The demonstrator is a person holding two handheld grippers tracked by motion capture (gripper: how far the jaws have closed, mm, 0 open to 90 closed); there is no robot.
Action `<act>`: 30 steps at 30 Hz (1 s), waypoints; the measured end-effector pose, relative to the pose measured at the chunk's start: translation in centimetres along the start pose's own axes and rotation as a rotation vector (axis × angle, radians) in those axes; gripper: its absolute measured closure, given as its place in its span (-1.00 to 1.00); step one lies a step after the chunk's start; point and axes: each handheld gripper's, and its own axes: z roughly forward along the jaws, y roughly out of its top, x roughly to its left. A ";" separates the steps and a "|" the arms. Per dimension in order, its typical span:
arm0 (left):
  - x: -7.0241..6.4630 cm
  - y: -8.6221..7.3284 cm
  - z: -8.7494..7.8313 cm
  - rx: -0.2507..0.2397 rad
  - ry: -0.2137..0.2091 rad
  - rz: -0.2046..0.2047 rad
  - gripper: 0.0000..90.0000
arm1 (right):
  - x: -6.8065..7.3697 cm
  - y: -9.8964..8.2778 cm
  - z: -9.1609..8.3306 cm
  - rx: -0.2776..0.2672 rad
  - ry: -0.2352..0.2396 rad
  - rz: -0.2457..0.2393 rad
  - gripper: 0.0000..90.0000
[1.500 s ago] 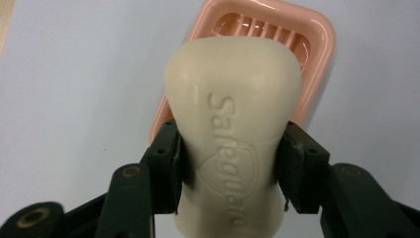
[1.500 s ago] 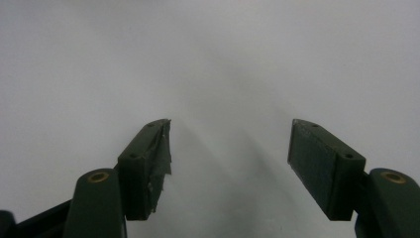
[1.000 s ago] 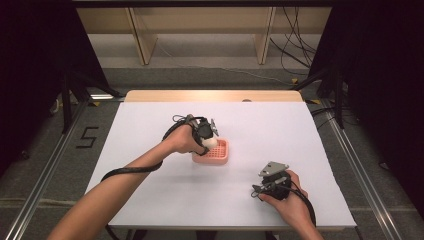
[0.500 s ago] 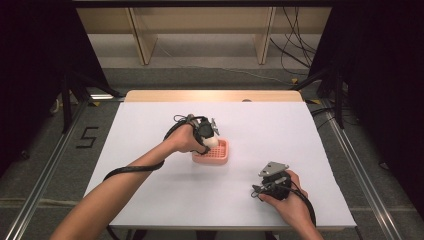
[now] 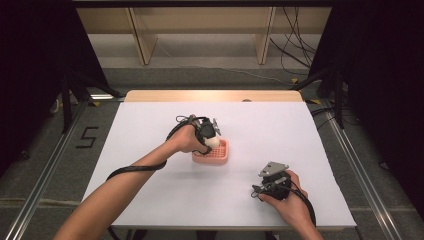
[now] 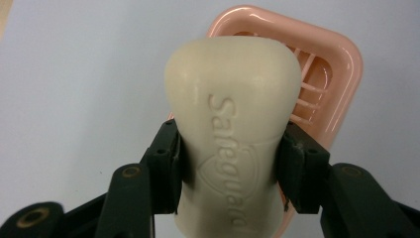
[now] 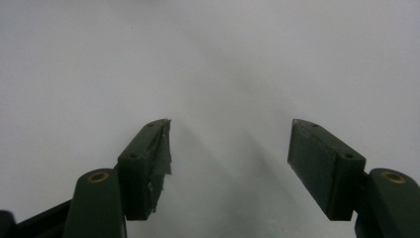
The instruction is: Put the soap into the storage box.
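Soap bar (image 6: 233, 134) clamped in left tool (image 6: 230, 171) over pink dish (image 6: 329, 89); dish w/ nothing inside.

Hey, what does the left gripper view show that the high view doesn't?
Left gripper view alone: the word Safeguard embossed on the soap bar, the left tool's pads pressing its sides, and the pink soap dish's slatted floor. High view alone: the right tool low over the white table, and both forearms. Both: soap held over the dish.
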 end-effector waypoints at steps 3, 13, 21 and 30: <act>0.0 0.0 0.2 -0.003 0.004 0.002 0.10 | 0.0 0.0 0.0 0.000 -0.001 0.001 -0.25; -0.1 0.1 0.6 -0.001 -0.005 0.011 0.10 | 0.0 0.0 0.0 0.001 -0.001 0.001 -0.25; -0.3 0.3 0.9 0.006 -0.004 0.004 0.10 | 0.0 0.0 0.0 0.002 -0.001 0.001 -0.25; -0.3 0.4 1.2 0.006 -0.007 0.004 0.10 | 0.1 0.0 -0.1 0.002 0.002 0.011 -0.25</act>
